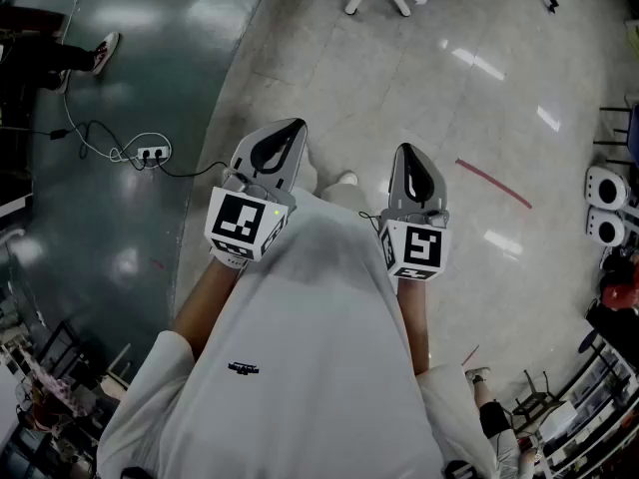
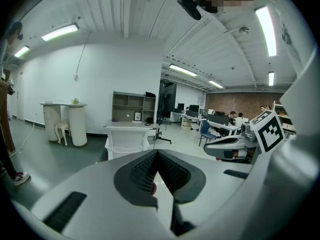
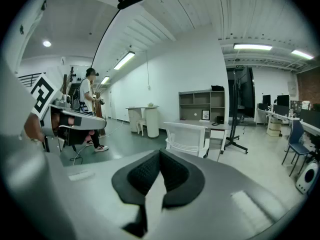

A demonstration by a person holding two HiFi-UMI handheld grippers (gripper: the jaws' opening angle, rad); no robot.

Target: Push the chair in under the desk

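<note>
With your left gripper (image 2: 157,152) and right gripper (image 3: 160,153) both closed on nothing and the chair (image 2: 125,140) well ahead by the desk (image 3: 216,123), pushing with narrow tips off-centre or high on its back could skew or tip it.

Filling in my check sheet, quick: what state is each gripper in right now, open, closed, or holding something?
Left gripper: closed, nothing between its jaws.
Right gripper: closed, nothing between its jaws.
</note>
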